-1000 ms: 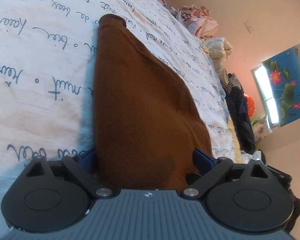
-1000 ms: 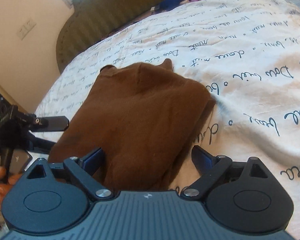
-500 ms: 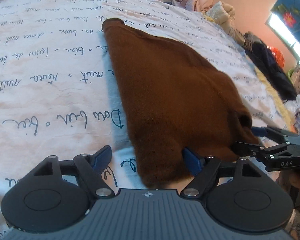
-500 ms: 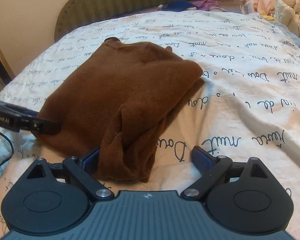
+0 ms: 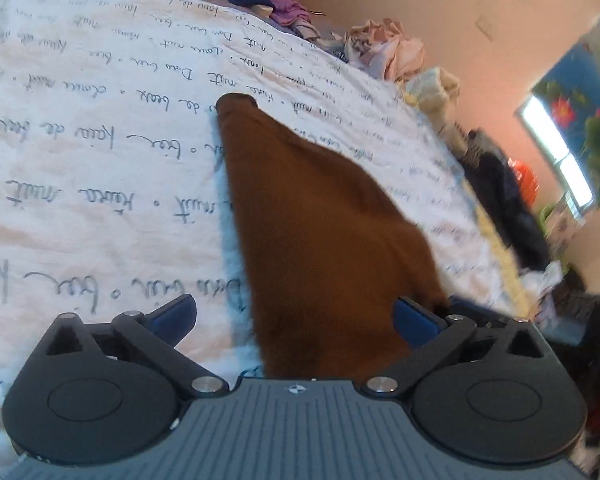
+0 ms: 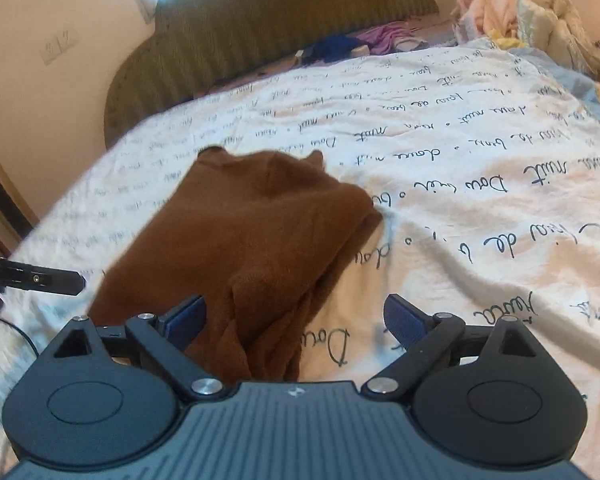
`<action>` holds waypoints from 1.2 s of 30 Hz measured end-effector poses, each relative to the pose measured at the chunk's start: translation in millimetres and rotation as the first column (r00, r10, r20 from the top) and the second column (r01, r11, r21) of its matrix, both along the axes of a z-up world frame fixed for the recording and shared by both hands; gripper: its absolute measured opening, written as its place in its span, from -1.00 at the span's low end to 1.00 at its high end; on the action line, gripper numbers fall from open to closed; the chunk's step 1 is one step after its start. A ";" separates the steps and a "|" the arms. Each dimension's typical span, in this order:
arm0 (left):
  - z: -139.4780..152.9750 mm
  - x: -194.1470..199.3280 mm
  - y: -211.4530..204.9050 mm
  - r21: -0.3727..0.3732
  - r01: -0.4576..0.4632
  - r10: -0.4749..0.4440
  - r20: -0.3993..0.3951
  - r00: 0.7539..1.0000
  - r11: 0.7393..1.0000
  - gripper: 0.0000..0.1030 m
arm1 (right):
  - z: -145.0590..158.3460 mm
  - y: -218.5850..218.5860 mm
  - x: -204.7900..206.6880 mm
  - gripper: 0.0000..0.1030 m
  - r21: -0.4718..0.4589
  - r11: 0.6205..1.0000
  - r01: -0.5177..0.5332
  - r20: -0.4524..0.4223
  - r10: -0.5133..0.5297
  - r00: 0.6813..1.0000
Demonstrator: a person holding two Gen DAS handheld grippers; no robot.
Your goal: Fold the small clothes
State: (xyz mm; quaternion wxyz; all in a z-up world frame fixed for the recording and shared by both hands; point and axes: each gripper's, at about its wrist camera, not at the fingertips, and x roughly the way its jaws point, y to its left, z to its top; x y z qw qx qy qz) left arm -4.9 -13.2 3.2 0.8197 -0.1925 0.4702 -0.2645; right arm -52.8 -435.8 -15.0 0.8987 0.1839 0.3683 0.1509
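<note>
- Since half a second ago, both grippers are sitting closer over the folded brown knit garment (image 6: 256, 240), and the left wrist view is tilting back toward the wall.
- Left gripper (image 5: 296, 316) is holding its blue-padded fingers (image 5: 174, 316) spread wide; the near end of the garment (image 5: 320, 240) is lying between them, with the right-hand pad just beside the cloth edge. Whether a pad is touching the cloth cannot be told.
- Right gripper (image 6: 296, 316) is likewise standing open; a rumpled fold of the garment is lying just beside its left pad (image 6: 188, 316), while its right pad is hovering over bare bedding.
- Garment is resting on the white quilted bedspread printed with black cursive script (image 6: 480, 168), tapering toward the far end.
- Green ribbed headboard (image 6: 260, 28) is standing beyond the bedspread.
- Pile of pale pink and cream laundry (image 5: 384, 48) is lying at the bed's far side.
- Left gripper's black finger tip (image 6: 40, 278) is showing at the right wrist view's left edge, near the garment.
</note>
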 end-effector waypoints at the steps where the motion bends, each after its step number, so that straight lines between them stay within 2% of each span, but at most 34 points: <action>1: -3.6 12.2 0.2 -0.056 -0.006 0.005 -0.032 0.999 0.998 1.00 | -1.7 -5.4 9.1 0.87 0.063 0.998 -0.008 -0.014 0.008 1.000; 3: -12.0 32.6 -4.2 -0.087 -0.032 0.025 -0.078 0.997 0.996 1.00 | -9.0 -15.2 25.6 0.87 0.165 0.986 -0.011 -0.020 0.014 1.000; 5: -23.4 48.9 -11.8 -0.123 -0.038 0.025 -0.108 0.994 0.992 1.00 | -22.0 -24.4 46.1 0.87 0.271 0.963 0.007 -0.070 0.012 0.997; 8: -46.4 63.9 -23.6 -0.180 -0.054 0.018 -0.195 0.981 0.982 0.93 | -39.5 -28.7 67.2 0.87 0.363 0.931 0.045 -0.149 0.010 0.989; 10: -58.4 66.9 -29.9 -0.163 -0.064 0.028 -0.214 0.976 0.985 0.83 | -44.7 -27.3 74.7 0.89 0.389 0.920 0.042 -0.157 0.021 0.987; 12: -58.6 67.5 -32.8 -0.151 -0.064 0.034 -0.194 0.980 0.987 0.65 | -43.9 -20.2 78.9 0.89 0.357 0.934 0.018 -0.150 0.038 0.988; 14: -56.6 68.2 -34.1 -0.076 -0.077 0.060 -0.201 0.978 0.994 -0.03 | -41.8 -13.5 80.9 0.89 0.321 0.947 -0.006 -0.141 0.054 0.989; 16: -56.0 69.9 -30.2 -0.041 -0.073 0.062 -0.225 0.972 0.996 -0.15 | -37.7 -6.3 82.6 0.87 0.249 0.968 -0.045 -0.132 0.080 0.988; 17: -53.5 70.1 -30.7 -0.013 -0.068 0.063 -0.221 0.973 0.998 -0.20 | -33.4 1.3 83.2 0.68 0.181 0.981 -0.066 -0.128 0.090 0.988; 18: -49.2 68.9 -32.2 0.019 -0.061 0.063 -0.206 0.977 0.998 -0.22 | -28.7 9.1 82.9 0.45 0.105 0.991 -0.079 -0.124 0.092 0.988; 19: -44.4 67.1 -37.1 0.060 -0.044 0.054 -0.177 0.983 0.997 -0.24 | -26.3 16.0 84.1 -0.02 0.066 0.993 -0.102 -0.123 0.109 0.986; 21: -33.1 57.1 -55.2 0.183 -0.005 0.020 -0.081 0.997 0.983 -0.27 | -19.9 24.4 83.4 -0.24 0.034 0.993 -0.111 -0.110 0.114 0.987; 23: -22.4 45.3 -71.1 0.285 0.011 -0.013 0.005 1.000 0.959 -0.33 | -9.6 36.0 79.2 -0.33 -0.050 0.992 -0.118 -0.085 0.114 0.990; 26: -8.3 33.3 -81.9 0.360 0.013 -0.050 0.094 0.994 0.933 -0.37 | 10.2 57.1 68.1 -0.37 -0.181 0.974 -0.136 -0.035 0.132 0.991; 29: 9.1 22.5 -84.9 0.438 -0.018 -0.075 0.194 0.978 0.899 -0.39 | 30.7 70.8 66.6 -0.38 -0.201 0.967 -0.159 -0.005 0.162 0.987; 33: 40.2 16.4 -68.8 0.472 -0.074 -0.070 0.280 0.957 0.879 -0.39 | 57.2 95.4 71.4 -0.38 -0.210 0.960 -0.186 0.045 0.200 0.979; 36: 62.4 17.4 -46.8 0.470 -0.117 -0.048 0.325 0.945 0.875 -0.39 | 73.6 116.9 82.1 -0.38 -0.203 0.957 -0.207 0.074 0.226 0.971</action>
